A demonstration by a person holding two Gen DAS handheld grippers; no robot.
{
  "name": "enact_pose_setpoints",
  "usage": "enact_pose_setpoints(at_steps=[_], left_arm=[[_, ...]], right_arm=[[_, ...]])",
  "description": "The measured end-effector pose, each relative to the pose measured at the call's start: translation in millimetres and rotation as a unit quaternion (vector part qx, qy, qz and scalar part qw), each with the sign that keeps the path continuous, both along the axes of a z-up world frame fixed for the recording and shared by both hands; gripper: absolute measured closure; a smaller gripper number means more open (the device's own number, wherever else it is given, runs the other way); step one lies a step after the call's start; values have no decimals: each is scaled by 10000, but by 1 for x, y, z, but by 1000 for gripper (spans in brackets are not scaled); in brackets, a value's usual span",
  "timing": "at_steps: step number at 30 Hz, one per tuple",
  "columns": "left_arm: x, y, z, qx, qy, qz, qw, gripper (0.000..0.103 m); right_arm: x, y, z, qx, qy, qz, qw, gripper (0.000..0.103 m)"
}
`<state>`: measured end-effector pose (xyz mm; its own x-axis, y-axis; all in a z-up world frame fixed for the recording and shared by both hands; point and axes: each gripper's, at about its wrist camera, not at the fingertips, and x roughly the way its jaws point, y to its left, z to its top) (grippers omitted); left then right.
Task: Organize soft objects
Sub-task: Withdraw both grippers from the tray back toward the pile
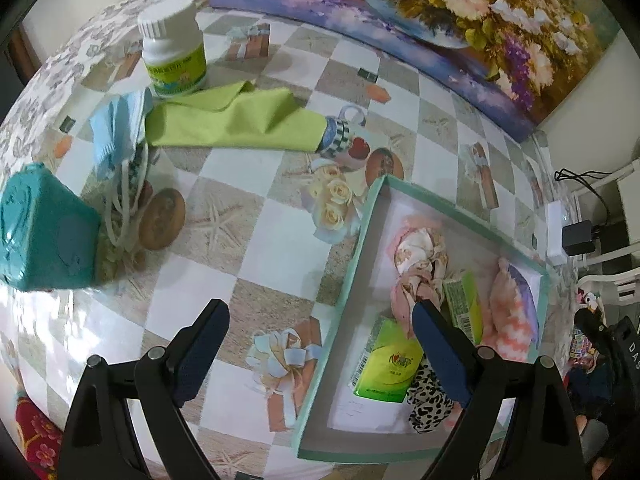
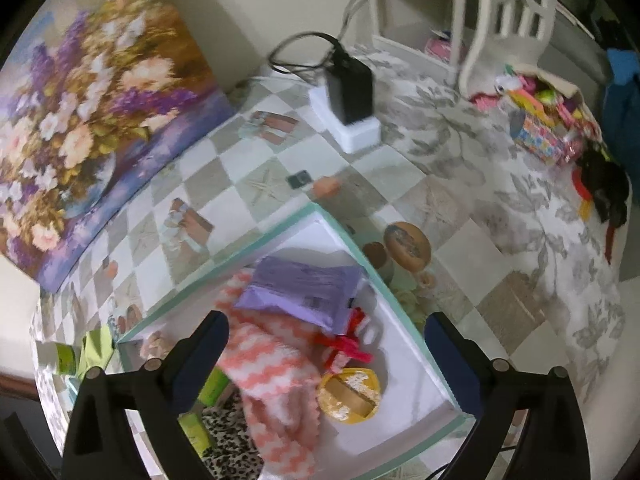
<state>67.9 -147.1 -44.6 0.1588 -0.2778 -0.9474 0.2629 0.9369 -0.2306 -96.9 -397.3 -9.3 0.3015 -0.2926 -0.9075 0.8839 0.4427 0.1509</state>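
While both grippers hang over the box [image 1: 362, 224], neither one holds anything. The left gripper [image 1: 320, 344] stands wide, with one finger over the table and the other over the box's inside. The right gripper [image 2: 328, 356] is wide too, with the pink zigzag cloth [image 2: 272, 384] lying loose under it, not pinched.

Lots of soft things are already in the box: a green tissue pack [image 1: 386, 364], a spotted cloth [image 1: 430, 400], a knotted pink scarf [image 1: 416, 264] and a purple pack [image 2: 304, 288] resting on the zigzag cloth. A yellow tape roll [image 2: 350, 394] sits there too.

Farther off on the table, the green cloth [image 1: 236, 120] and the blue face mask [image 1: 118, 128] are not in yet. I think they come next.

What could go wrong? The mask's white loops [image 1: 126, 200] dangle down beside the teal block [image 1: 44, 232] — they could snag on it in a lift. The white bottle [image 1: 174, 46] touches the green cloth's back edge, so a quick tug might knock it over.

The green cloth lies flat and long, running left to right, its pointy end toward the box. The mask's long side runs near to far — its loops point at the camera.
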Motion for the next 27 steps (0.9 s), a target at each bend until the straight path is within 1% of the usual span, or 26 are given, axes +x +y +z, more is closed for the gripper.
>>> enact_pose_setpoints(at_steps=[8,14,19,23,27], left_arm=[[12,19,16,-46,-247,-7,9997,10],[26,39,33,128,-595,41,9981,10],[34,58,48,128,-842,83,9963,10],[39,72,56,49,-913,162,9957,10],[47,92,62,-15,-963,357,9947,10]], right_arm=[[28,30,10,-220,91,481,9986,3],[50,55,16,-348,110,881,9954,3],[68,80,21,-488,162,1232,9911,3],[83,102,25,-588,183,1535,9862,3],[97,123,27,-684,235,1812,9808,3]])
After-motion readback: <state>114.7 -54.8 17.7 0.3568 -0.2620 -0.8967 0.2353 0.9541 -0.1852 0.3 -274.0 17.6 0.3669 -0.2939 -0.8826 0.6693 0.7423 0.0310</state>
